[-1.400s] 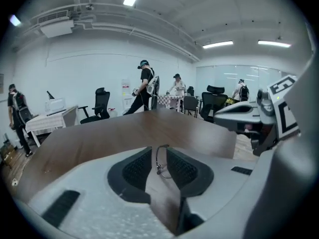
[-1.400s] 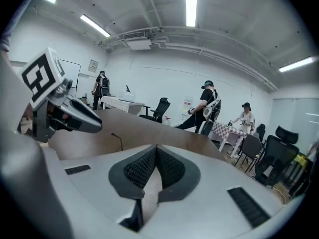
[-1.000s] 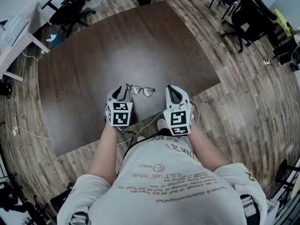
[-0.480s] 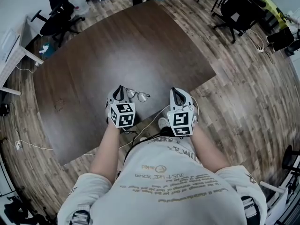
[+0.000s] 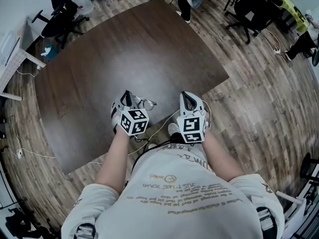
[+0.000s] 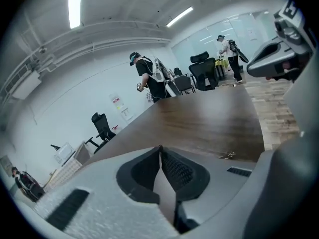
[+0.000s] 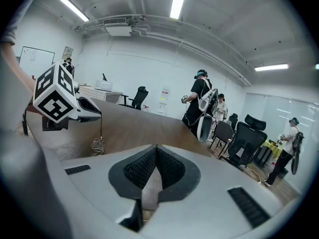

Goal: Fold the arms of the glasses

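**Folding barely begun: one arm gripped, none turned in yet**

Spreading wide and dark, the wooden table (image 5: 149,39) carries the task's thing close to its near edge, right in front of the person. Both tools hang over that edge. The right gripper (image 5: 185,94) sits a little apart from the work, with its jaws pressed together on nothing. The left gripper (image 5: 126,93) has just been closing its jaws, and they now meet at the tips.

The glasses (image 5: 144,103) sit just beside those tips, with their lenses low against the tabletop. In the right gripper view one arm (image 7: 100,128) shows as a thin line from the lenses up into the left gripper's tips, so the left gripper looks to be pinching that arm's end.

That arm stands out from the frame, so I judge it unfolded. The other arm is too small to make out. The only step done is the grip; swinging each arm in against the lenses is still left.
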Demonstrator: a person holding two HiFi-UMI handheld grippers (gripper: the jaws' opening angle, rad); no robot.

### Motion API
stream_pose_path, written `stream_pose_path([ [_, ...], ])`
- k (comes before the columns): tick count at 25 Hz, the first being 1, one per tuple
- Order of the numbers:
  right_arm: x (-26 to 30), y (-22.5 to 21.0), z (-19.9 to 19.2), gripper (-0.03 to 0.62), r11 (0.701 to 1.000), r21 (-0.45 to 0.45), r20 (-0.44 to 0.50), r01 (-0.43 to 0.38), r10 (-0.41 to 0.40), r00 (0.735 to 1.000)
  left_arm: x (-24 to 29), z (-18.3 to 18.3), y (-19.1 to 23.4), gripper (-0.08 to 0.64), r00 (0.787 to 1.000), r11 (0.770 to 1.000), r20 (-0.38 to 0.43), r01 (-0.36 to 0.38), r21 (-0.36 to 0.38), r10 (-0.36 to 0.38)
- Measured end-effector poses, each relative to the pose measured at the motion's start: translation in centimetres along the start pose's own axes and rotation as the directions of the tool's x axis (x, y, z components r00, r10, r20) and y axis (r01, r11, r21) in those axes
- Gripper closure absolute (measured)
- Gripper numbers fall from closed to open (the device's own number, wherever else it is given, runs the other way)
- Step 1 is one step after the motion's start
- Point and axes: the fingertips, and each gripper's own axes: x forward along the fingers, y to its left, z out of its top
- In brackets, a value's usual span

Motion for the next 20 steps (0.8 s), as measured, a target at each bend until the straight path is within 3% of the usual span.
stream_pose_path([
  [7, 0.1, -0.3, 0.0, 0.578, 1.000, -0.010, 0.002, -0.010, 0.010, 1.000, -0.6, -0.1, -1.9, 0.534, 1.000, 0.992, -0.009, -0.019, 0.121, 0.020],
  [12, 0.1, 0.2, -0.2, 0.578, 0.999, -0.032, 0.000, -0.018, 0.018, 1.000, -1.1, -0.1, -3.9, 0.534, 0.999, 0.962, 0.017, -0.033, 0.272, 0.029],
  [14, 0.0, 0.4, -0.4, 0.578, 0.999, -0.038, -0.002, -0.020, 0.020, 1.000, -1.4, 0.2, -4.8, 0.534, 0.998, 0.916, 0.039, -0.055, 0.398, 0.044],
  [17, -0.2, 0.5, -0.3, 0.578, 0.998, -0.064, 0.000, -0.019, 0.019, 1.000, -1.9, 0.7, -7.0, 0.534, 0.998, 0.791, 0.060, -0.060, 0.608, 0.029],
  [18, -0.2, 0.5, -0.3, 0.578, 0.997, -0.072, 0.001, -0.020, 0.020, 1.000, -1.9, 0.7, -7.7, 0.534, 0.998, 0.763, 0.061, -0.050, 0.644, 0.014],
  [20, -0.3, 0.7, -0.5, 0.578, 0.997, -0.076, -0.001, -0.022, 0.022, 1.000, -1.8, 0.6, -8.6, 0.534, 0.999, 0.737, 0.053, -0.031, 0.675, -0.007],
])
